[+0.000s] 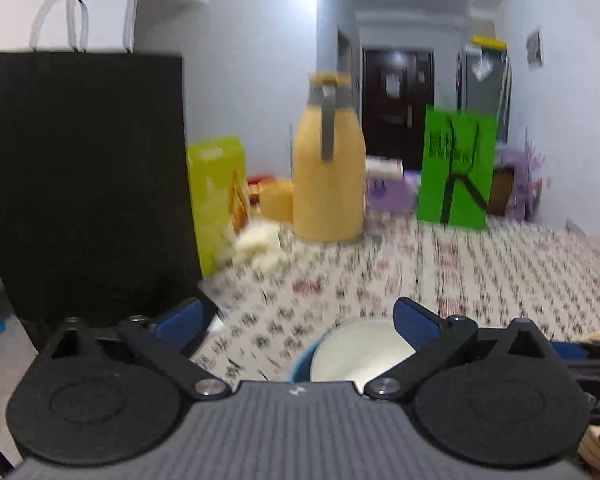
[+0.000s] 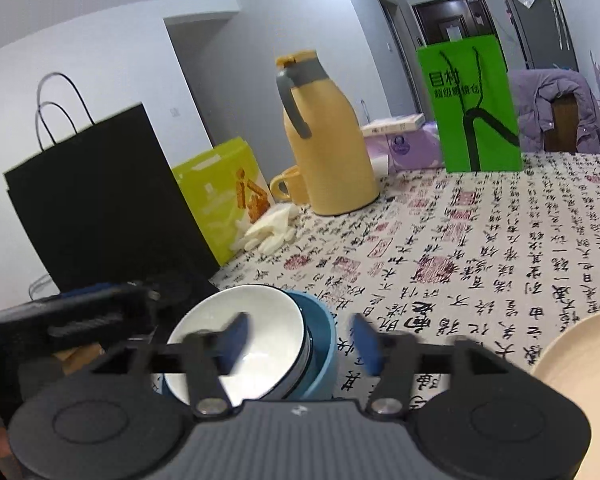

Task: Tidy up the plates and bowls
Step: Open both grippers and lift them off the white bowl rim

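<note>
A white bowl (image 2: 240,316) sits tilted inside a blue bowl (image 2: 324,356) near the table's front edge. My right gripper (image 2: 300,338) is open just above them. Its left finger is over the white bowl and its right finger is outside the blue rim, and neither pad presses on anything. A beige plate (image 2: 580,356) lies at the lower right. In the left wrist view, which is blurred, the white bowl (image 1: 360,354) and blue bowl (image 1: 302,362) show just beyond my left gripper (image 1: 296,320). It stands wide open and holds nothing. The left gripper body (image 2: 80,320) appears left of the bowls.
A black paper bag (image 2: 100,200) stands at the left, with a yellow-green box (image 2: 220,196) and white gloves (image 2: 268,228) beside it. Further back are a yellow jug (image 2: 328,148), a yellow mug (image 2: 290,186) and a green bag (image 2: 476,108). The calligraphy tablecloth (image 2: 480,248) spreads right.
</note>
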Motion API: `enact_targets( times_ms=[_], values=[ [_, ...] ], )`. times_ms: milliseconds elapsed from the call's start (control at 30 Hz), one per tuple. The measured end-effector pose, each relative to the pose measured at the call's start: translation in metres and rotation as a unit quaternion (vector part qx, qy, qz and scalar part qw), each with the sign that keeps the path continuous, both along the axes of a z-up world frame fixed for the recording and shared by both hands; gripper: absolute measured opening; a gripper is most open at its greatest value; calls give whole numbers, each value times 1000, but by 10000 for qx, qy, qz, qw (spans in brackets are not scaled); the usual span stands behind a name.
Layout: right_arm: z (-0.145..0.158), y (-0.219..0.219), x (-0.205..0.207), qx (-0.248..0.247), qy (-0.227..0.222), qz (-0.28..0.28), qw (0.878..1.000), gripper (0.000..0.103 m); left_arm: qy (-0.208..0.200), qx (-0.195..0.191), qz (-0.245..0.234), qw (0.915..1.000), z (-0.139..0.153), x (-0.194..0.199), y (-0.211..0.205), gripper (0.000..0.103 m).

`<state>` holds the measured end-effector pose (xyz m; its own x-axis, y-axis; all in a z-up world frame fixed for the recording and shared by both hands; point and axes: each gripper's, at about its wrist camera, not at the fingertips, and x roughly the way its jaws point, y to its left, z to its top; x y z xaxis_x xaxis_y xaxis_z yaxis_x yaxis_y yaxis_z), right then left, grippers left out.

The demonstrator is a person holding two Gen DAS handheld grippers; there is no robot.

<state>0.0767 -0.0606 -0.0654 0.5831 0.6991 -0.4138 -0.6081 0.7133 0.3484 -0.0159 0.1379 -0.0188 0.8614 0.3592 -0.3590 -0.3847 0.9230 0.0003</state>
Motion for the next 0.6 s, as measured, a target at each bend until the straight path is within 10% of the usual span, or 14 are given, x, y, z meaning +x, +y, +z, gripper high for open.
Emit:
enact_targets(
  times_ms=[67,600],
  values=[
    [1,-9,-8,35,-118,-41,9999,103,-153,-26,24,9999,1,-11,0,103],
    [-1,-44,-65,-180,-772,-261,9965,103,-293,-522,-62,9982,-21,-53,-4,103]
  ],
)
